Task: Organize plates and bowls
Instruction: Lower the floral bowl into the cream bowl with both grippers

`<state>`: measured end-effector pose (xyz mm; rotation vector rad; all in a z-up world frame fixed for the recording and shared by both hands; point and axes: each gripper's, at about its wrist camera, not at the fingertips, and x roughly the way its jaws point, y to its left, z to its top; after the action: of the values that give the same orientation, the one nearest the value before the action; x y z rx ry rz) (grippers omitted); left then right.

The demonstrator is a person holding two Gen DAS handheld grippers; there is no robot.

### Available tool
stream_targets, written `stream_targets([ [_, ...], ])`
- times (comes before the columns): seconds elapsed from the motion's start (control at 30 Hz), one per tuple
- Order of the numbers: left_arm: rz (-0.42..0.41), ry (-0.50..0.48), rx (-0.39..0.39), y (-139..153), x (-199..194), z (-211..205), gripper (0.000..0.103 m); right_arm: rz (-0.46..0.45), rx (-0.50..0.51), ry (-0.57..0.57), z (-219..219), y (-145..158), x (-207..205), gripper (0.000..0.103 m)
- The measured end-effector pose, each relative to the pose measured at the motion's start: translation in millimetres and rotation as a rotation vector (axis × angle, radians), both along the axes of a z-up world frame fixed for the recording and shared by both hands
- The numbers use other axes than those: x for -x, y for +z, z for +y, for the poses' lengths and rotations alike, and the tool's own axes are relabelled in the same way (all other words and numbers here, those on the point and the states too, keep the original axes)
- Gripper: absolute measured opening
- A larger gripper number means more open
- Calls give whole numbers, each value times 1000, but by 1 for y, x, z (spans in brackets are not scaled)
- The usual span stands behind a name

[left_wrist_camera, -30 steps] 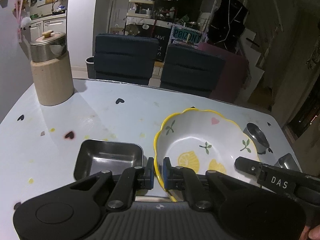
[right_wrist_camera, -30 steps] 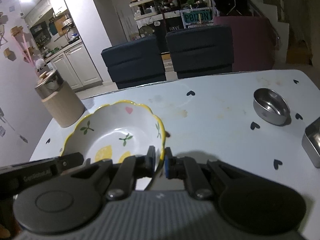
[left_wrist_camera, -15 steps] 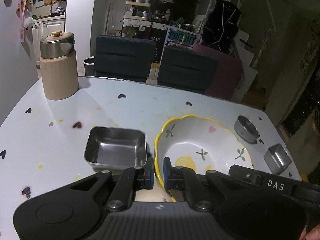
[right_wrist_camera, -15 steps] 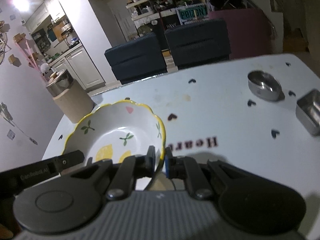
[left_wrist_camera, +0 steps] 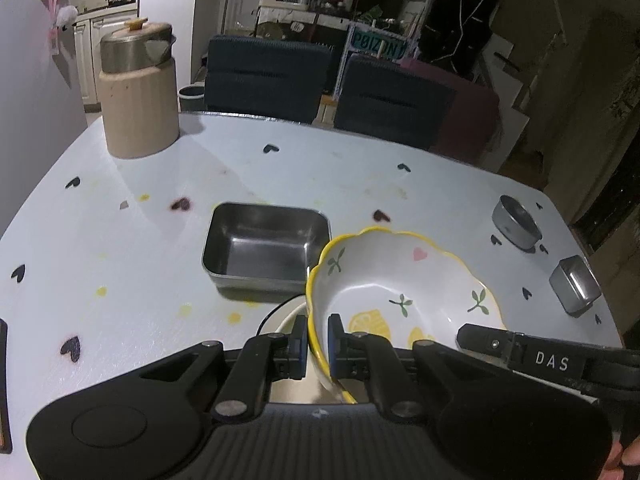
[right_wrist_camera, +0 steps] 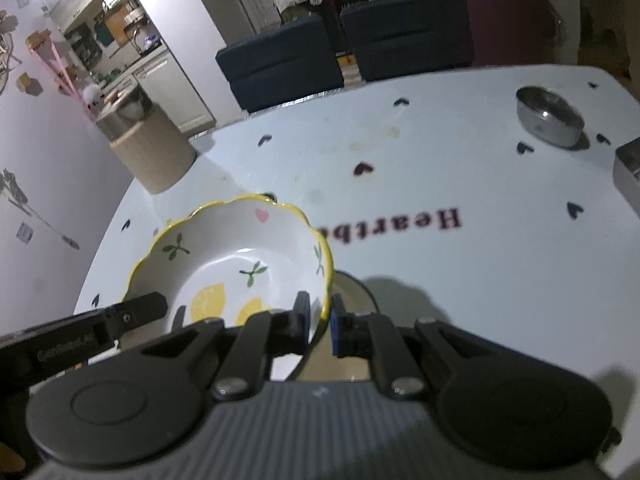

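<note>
A white bowl with a yellow scalloped rim and lemon prints hangs just above the table, held from both sides. My left gripper is shut on its left rim, and my right gripper is shut on its right rim. Under the bowl, the edge of a cream plate with a dark rim shows; most of it is hidden. A square steel tray sits on the table just left of the bowl.
A beige canister with a steel lid stands at the far left. A round steel bowl and a small square steel tin sit at the right edge. Two dark chairs stand behind the table.
Both grippers have carried the bowl back toward the near side of the table and a little lower. The steel tray now lies farther ahead, and a plate's edge has appeared beneath the bowl.
</note>
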<state>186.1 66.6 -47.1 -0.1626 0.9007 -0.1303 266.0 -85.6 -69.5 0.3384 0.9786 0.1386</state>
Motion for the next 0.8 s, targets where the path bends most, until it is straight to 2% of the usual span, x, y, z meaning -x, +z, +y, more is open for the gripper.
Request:
stream_targets([
  [0.43, 99, -20, -40, -34, 1, -4, 11, 88, 76, 67, 20, -25, 1, 12],
  [0.8, 160, -40, -64, -53, 5, -3, 12, 119, 130, 128, 32, -35, 0, 13],
])
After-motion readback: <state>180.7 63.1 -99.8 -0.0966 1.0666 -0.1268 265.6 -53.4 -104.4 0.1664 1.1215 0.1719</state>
